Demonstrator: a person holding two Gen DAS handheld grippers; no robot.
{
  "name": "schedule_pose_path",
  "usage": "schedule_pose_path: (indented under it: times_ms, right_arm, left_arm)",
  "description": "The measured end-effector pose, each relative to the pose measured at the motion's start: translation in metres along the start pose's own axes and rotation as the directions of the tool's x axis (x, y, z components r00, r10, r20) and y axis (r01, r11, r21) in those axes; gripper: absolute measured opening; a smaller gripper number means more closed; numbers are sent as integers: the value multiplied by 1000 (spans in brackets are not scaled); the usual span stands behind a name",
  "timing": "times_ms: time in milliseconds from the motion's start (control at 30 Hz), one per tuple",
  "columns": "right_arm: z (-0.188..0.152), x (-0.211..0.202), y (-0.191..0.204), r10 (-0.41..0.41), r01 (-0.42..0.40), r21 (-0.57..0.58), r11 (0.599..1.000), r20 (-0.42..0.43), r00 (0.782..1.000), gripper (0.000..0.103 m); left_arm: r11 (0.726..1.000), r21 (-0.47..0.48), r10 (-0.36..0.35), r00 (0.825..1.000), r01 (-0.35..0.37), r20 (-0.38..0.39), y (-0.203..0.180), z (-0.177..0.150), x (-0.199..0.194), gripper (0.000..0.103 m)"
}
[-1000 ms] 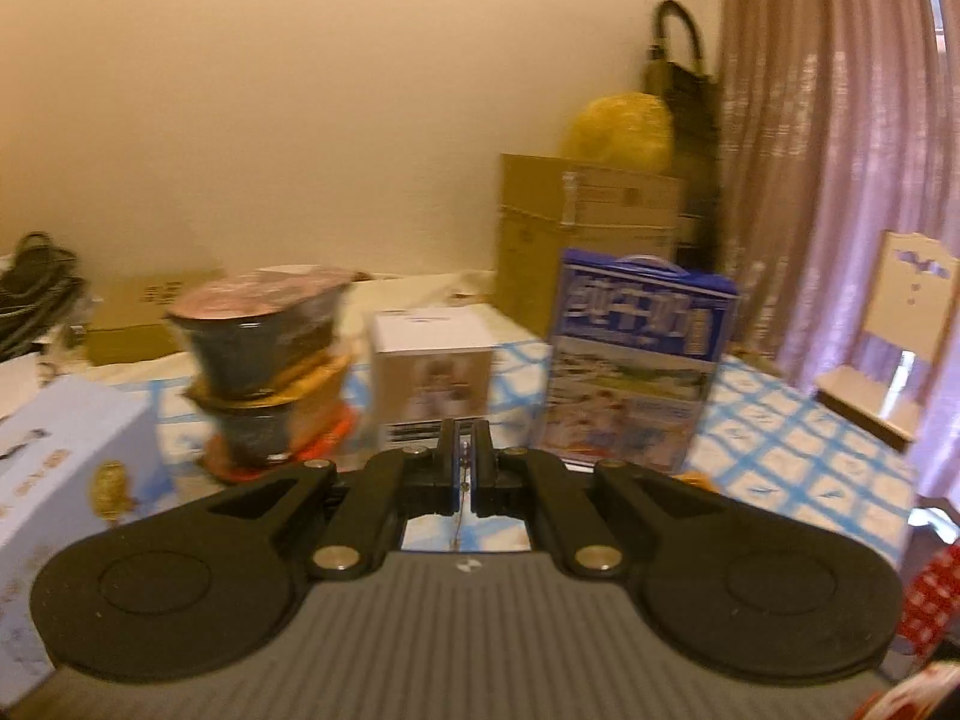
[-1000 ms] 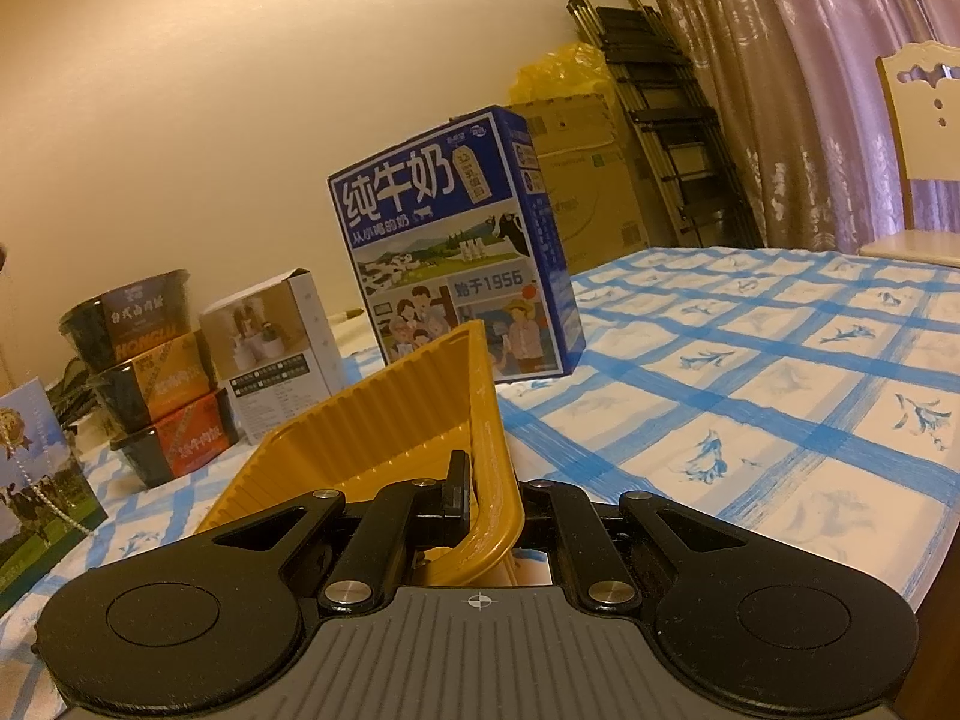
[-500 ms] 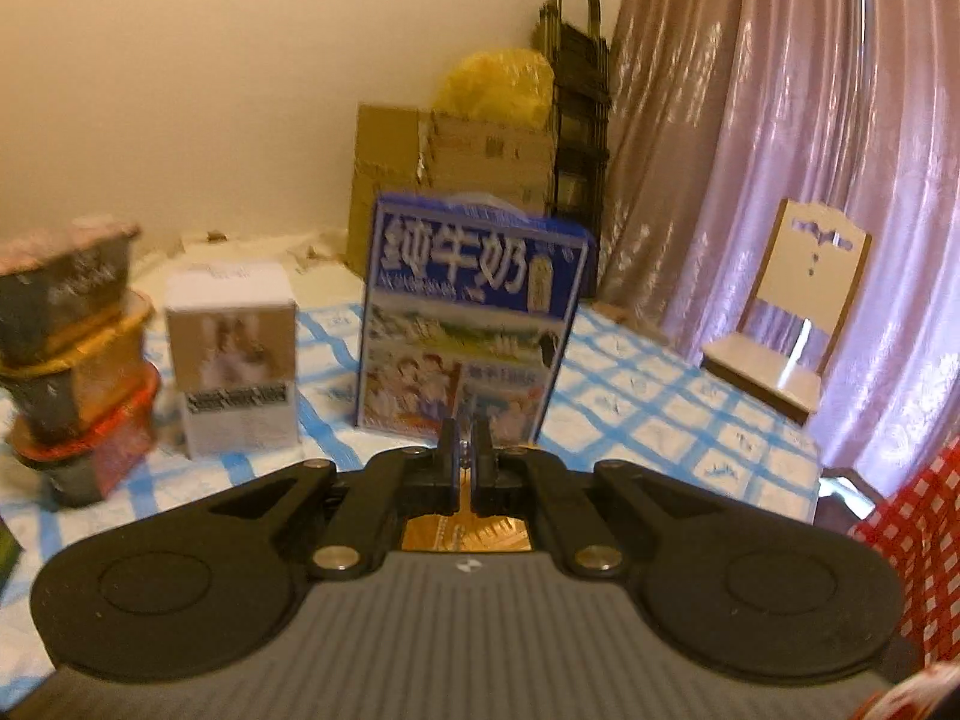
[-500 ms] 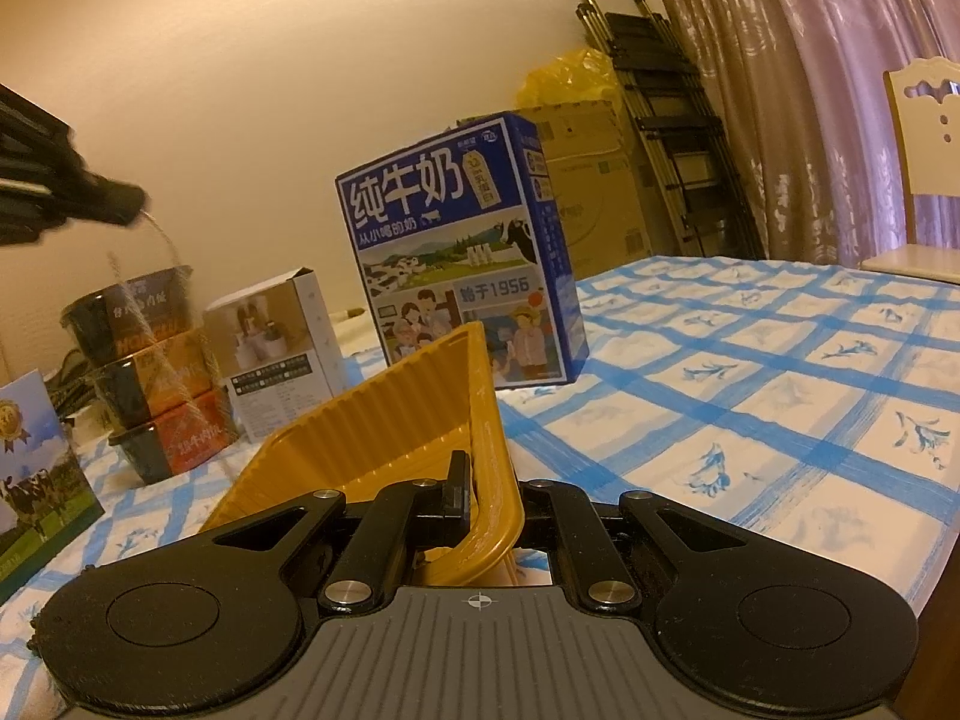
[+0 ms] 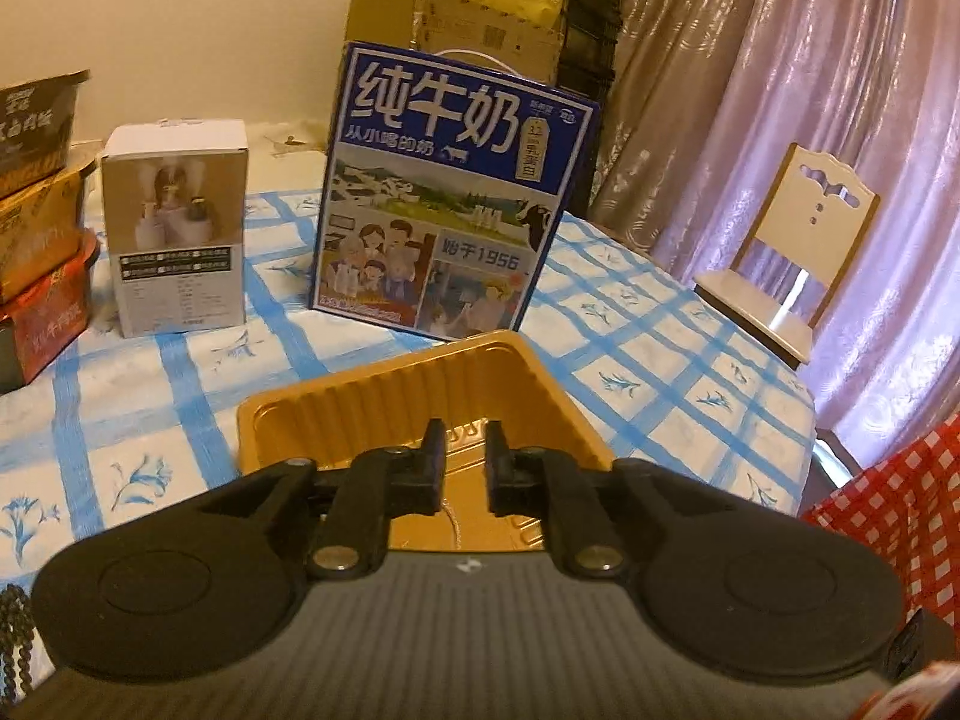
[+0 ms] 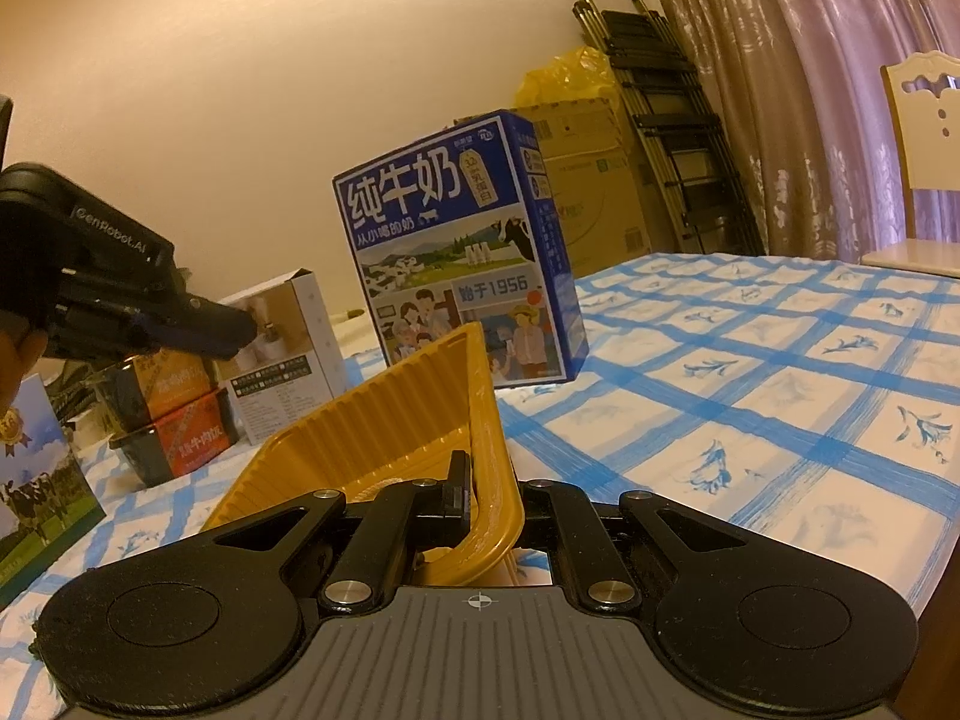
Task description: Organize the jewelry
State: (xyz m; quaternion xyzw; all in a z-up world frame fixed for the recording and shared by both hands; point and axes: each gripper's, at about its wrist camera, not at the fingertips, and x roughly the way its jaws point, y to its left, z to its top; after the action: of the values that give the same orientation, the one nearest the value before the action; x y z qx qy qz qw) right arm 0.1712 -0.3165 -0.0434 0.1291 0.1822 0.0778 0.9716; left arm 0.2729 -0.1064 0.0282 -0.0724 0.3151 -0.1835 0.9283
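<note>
Gold tray point(image 5: 480, 384) sits on the blue-checked tablecloth point(image 5: 660, 360), at 6 o'clock from the blue milk carton point(image 5: 450, 198). In the left wrist view the tray's long axis runs from 7 toward 1 o'clock, far corner pointing at the carton base; ribbed walls, open side up. In the right wrist view the tray point(image 6: 384, 420) is tilted, its right rim raised, one corner pointing up to 12 o'clock.

Left gripper point(image 5: 465, 468) hovers over the tray's near half, fingers parted with a clear gap and nothing between them. A thin pale chain point(image 5: 453, 525) lies on the tray floor just below that gap; most of it is hidden by the gripper body, so length and shape are unclear.

Right gripper point(image 6: 489, 498) is clamped on the tray's near right rim; the left finger point(image 6: 459, 489) shows inside the wall, the right one is hidden behind the rim.

Left gripper appears again at 9 o'clock in the right view, its tips cut off from sight against the white box point(image 6: 288, 348). Dark beads point(image 5: 12, 636) at 8 o'clock of the left view are cropped by the edge. Stacked noodle bowls point(image 5: 36, 210) at 9 o'clock are also cropped.
</note>
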Motion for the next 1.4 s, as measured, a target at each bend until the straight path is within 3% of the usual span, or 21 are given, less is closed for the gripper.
schedule_pose_path:
  times_ms: [133,400,633,1033,1233,1400]
  right_arm:
    - [0,0,0,0,0,0,1000,0,1000,7]
    - [0,0,0,0,0,0,1000,0,1000,7]
    - [0,0,0,-1,1,-1,1000,-1,1000,7]
    - [-6,-1,-5,-4,4,5,1000,-4,1000,7]
    - [-5,-1,-4,-4,4,4,1000,-4,1000,7]
    - [-5,-1,-5,-3,3,4,1000,-4,1000,7]
  left_arm:
    - [1000,-12,20,1000,-20,6,9,-5,-10,18]
    - [988,-4,153,988,-153,2,45,-26,-41,22]
    - [952,-48,300,954,-301,-18,92,-47,-75,22]
    - [862,-129,479,871,-489,-107,155,-98,-127,25]
    - [835,-171,503,852,-523,-147,167,-120,-141,25]
    - [833,-182,500,851,-523,-161,170,-130,-146,25]
